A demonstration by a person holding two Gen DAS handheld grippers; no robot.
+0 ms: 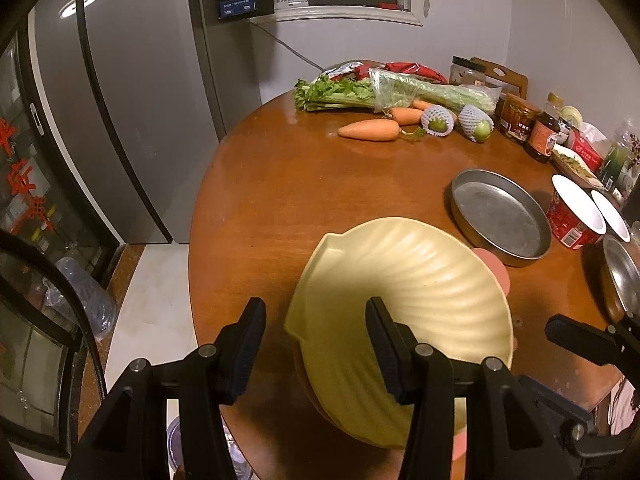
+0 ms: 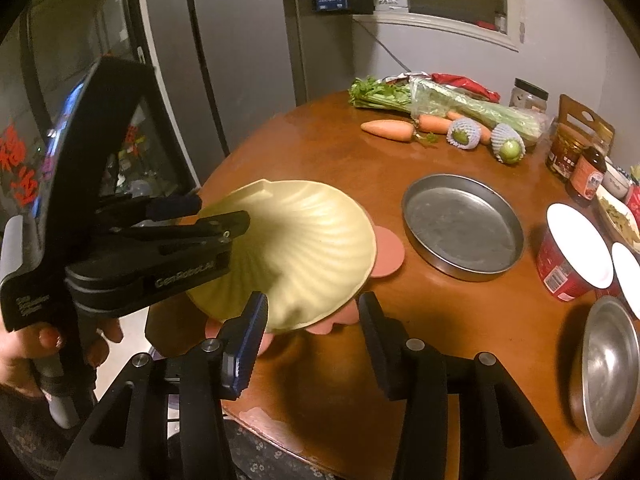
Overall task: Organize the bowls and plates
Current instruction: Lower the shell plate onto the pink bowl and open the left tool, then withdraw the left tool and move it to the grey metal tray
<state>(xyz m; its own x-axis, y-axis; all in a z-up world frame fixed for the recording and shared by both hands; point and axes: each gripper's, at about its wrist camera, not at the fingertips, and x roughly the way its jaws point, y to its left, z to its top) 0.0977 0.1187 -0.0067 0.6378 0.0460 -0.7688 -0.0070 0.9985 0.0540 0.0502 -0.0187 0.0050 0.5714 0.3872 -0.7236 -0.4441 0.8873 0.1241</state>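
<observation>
While the left hand-held gripper (image 2: 218, 216) pinches the near-left rim of the yellow ribbed bowl (image 2: 296, 254), the bowl hangs tilted, its hollow facing away, above a pink plate (image 2: 387, 252) that peeks out from under its right and lower edges. From the left wrist view one finger sits inside the bowl and the other outside its rim, and the bowl lies close to the left edge of the round wooden table (image 1: 280, 184). The right hand-held gripper (image 2: 312, 340) hovers just short of the bowl's lower rim with its fingers spread wide and nothing between them. Right of the bowl, near but apart, rests a shallow round metal pan (image 2: 464, 226); beyond it stand a red instant-noodle cup (image 2: 572, 256) and, by the table's right edge, a steel bowl (image 2: 610, 368). A bare stretch of tabletop separates the bowl from the carrots (image 2: 390, 130), celery (image 2: 440, 104) and net-wrapped fruits (image 2: 464, 134) along the far edge. Jars and bottles crowd the far right rim. A grey refrigerator (image 1: 132, 120) stands past the table's left edge.
</observation>
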